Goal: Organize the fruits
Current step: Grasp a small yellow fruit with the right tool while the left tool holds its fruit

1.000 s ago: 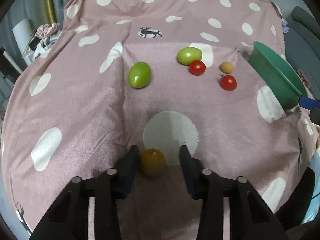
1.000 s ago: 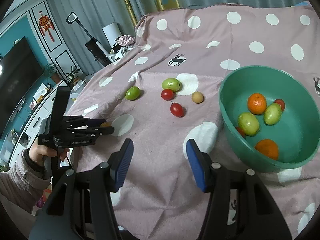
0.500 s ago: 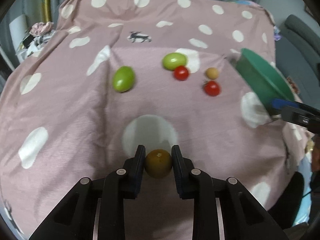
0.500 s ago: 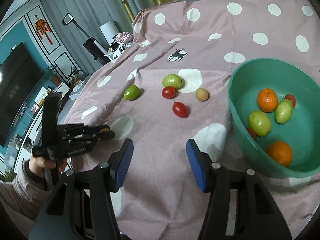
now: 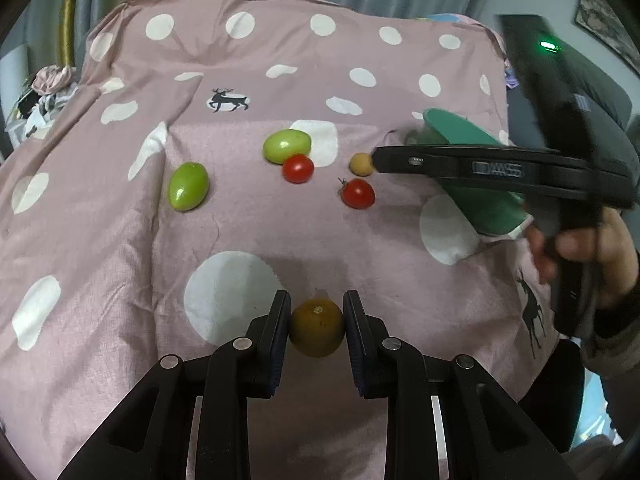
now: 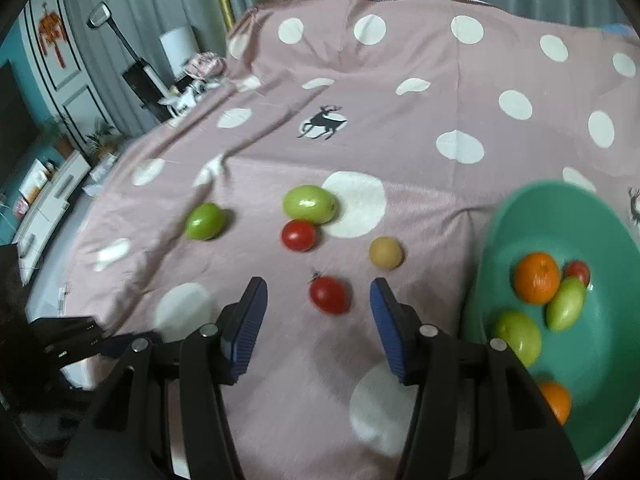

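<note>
Since a second ago the left gripper (image 5: 316,326) closed from a loose straddle onto the dull orange fruit (image 5: 317,332), both pads now pressed to its sides at 6 o'clock of the left wrist view. Right gripper's body (image 5: 472,170) swung in from 3 o'clock, partly covering the green bowl (image 5: 484,208); raised lettering on its side is too blurred to read, a green light glows on its top. Hand (image 5: 580,256) grips the handle at 3–4 o'clock. Loose on the pink polka-dot cloth (image 5: 120,240), which carries dark deer prints: one green fruit (image 5: 188,186) at 10 o'clock, another green fruit (image 5: 287,146) at 12 touching a red tomato (image 5: 298,168), a second tomato (image 5: 358,194) at 1, a small tan fruit (image 5: 360,164) just beside the right gripper's tip. Grey curtains behind, clutter at 10.

Right wrist view: right gripper (image 6: 318,316) moved over toward the loose fruits, jaws closing but still wide, pads clear of the stemmed tomato (image 6: 330,294) that sits between and ahead of them. Tan fruit (image 6: 385,253) at 1 o'clock, other tomato (image 6: 299,235) and green fruit (image 6: 309,204) at 12, single green fruit (image 6: 205,221) at 10–11. Bowl (image 6: 500,240) at 3–4 o'clock holds oranges, green fruits, a tomato. Left gripper (image 6: 72,344) dark at 8 o'clock. Teal wall, red hanging ornament with no legible writing, white cabinet, plants at 9–10.
</note>
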Demonstrator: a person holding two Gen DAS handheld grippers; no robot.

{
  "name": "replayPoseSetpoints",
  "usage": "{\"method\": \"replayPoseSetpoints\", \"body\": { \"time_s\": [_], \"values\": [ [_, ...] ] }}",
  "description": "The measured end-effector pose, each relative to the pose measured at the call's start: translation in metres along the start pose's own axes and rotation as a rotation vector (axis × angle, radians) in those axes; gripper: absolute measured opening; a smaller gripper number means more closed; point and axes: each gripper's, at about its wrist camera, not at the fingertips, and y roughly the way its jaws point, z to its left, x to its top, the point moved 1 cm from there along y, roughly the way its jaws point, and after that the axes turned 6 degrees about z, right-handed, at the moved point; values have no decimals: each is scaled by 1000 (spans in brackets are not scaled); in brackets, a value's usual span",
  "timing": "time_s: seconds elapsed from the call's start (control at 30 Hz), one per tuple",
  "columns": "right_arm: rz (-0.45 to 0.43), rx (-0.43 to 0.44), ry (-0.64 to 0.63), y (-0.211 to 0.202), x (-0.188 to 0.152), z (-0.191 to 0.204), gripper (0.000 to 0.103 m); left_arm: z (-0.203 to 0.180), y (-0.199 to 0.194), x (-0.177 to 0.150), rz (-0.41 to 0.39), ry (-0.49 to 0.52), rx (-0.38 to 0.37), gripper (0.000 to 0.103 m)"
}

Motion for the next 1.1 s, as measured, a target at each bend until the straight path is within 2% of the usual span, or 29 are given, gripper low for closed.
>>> {"method": "replayPoseSetpoints", "body": {
  "time_s": [0.1, 0.17, 0.3, 0.37, 0.53, 0.6, 0.77, 0.9, 0.93, 1.1],
  "values": [
    [24, -73, -49, 16, 12, 6, 48, 3, 1, 0, -3, -3, -12, 27],
    [35, -119, -85, 26, 20, 9, 40, 6, 1, 0, -7, -7, -19, 27],
    [75, -224, -104, 47, 32, 7, 37, 12, 1, -1, -13, -17, -29, 27],
    [104, -240, -96, 55, 36, 5, 35, 15, 2, -1, -16, -23, -34, 27],
    [140, -331, -92, 67, 42, -3, 39, 22, 3, 0, -23, -35, -47, 27],
    [160, -362, -98, 70, 43, -7, 34, 24, 3, 0, -27, -37, -52, 27],
    [175, -376, -122, 74, 47, -9, 34, 26, 3, -1, -30, -43, -57, 27],
    [224, -446, -172, 84, 48, -9, 30, 26, 1, -1, -33, -46, -61, 27],
    [245, -443, -175, 89, 48, -9, 29, 26, 1, -1, -34, -48, -61, 27],
    [240, -444, -166, 88, 50, -14, 26, 28, 1, -1, -36, -52, -62, 27]
  ]
}}
